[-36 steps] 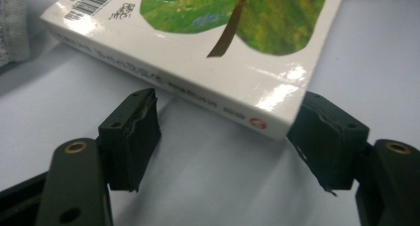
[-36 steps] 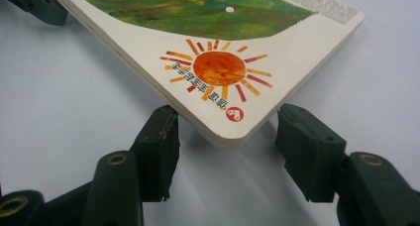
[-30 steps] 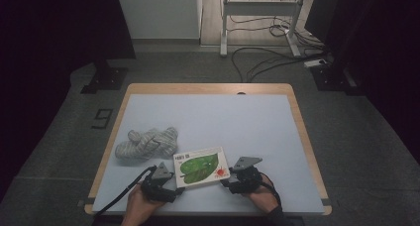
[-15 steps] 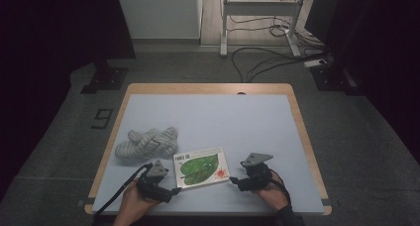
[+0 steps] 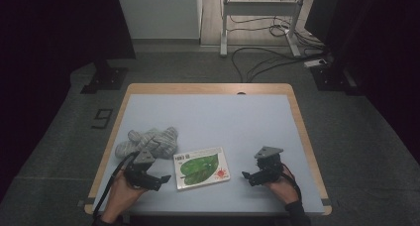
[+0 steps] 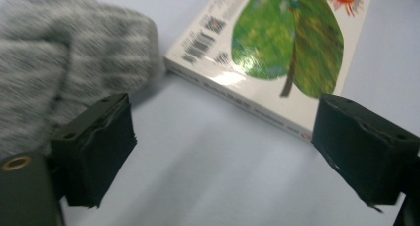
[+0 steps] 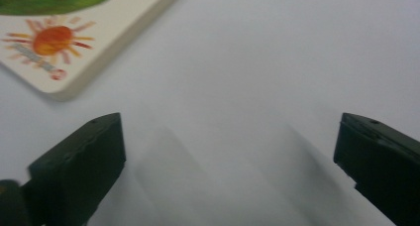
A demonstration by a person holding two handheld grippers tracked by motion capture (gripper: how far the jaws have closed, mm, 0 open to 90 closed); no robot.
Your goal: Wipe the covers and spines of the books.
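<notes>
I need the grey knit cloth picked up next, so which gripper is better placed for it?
Probably the left. The left gripper sits just below the grey knit cloth, and the cloth lies beside its open jaws in the left gripper view. The right gripper, also open, is beyond the book, which lies between it and the cloth.

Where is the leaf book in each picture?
High view: the book lies near the table's front edge, between the two claws.
Left gripper view: book at top, right of the grey cloth.
Right gripper view: its corner at top left.
Shared landmark: the orange sun on the cover.
</notes>
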